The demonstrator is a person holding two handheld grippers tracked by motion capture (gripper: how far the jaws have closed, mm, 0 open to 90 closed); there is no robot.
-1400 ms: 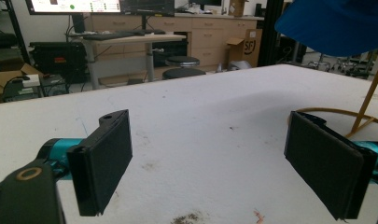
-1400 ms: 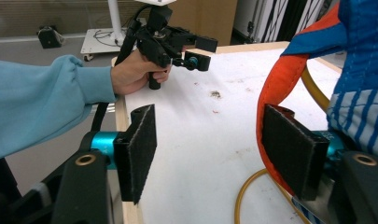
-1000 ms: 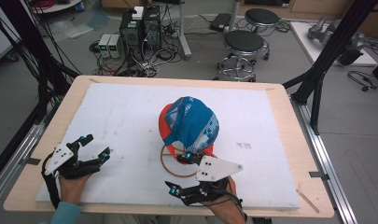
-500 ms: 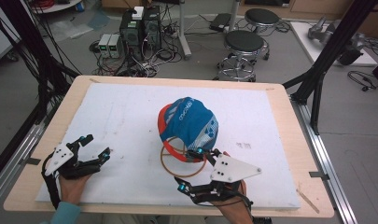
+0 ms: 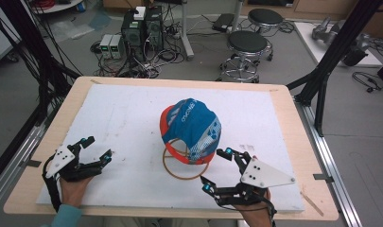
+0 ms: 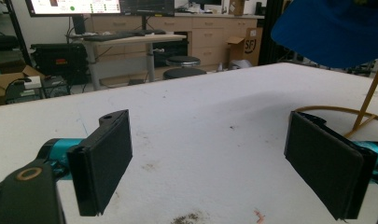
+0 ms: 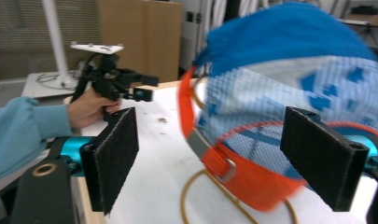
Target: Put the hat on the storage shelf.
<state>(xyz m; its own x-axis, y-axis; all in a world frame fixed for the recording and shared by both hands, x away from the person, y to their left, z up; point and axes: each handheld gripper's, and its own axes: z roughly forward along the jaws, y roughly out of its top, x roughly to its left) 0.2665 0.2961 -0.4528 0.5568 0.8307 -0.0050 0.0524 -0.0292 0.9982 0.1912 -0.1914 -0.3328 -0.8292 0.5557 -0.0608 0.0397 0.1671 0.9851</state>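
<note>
White mat [image 5: 132, 123] covers the wooden table [image 5: 293, 118]. A blue and orange cap [image 5: 191, 127] sits on a yellow wire stand [image 5: 172, 170] near the mat's centre. Right gripper [image 5: 217, 169] stands just beside the cap's rear, jaws apart and just opening, nothing clamped. Left gripper [image 5: 98, 149] rests well apart at the mat's near-left edge, jaws wide, empty.

The cap [image 5: 193, 128] is blue and orange, with white marks on the blue top and a see-through net part at the back. An orange strap with a grey buckle runs along its lower back edge. It sits up on a thin yellow wire stand [image 5: 185, 166] with a round ring at the bottom. The stand is near the middle of the white mat [image 5: 123, 118].
</note>
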